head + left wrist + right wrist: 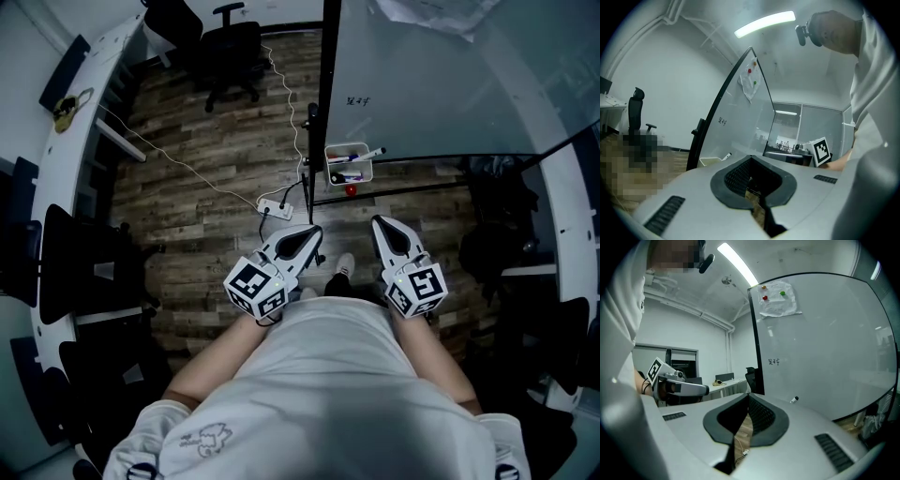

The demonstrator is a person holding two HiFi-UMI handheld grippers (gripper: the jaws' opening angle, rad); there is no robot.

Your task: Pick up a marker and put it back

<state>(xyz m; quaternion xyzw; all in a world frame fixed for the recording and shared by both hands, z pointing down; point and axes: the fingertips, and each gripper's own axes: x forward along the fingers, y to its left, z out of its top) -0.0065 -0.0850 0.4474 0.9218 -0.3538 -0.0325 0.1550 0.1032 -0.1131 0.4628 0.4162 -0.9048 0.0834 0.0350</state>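
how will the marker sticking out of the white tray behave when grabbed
The marker looks slim and round: probably light, stiff, and apt to roll once laid flat. It leans over the rim of the white tray, so a sideways nudge might tip it out.

My head camera looks steeply down over the left hand-held gripper [314,231] and right hand-held gripper [377,223] to the floor [206,187]; each gripper's camera sits close behind its own jaws, facing roughly level toward the whiteboard [422,75], which all three views share
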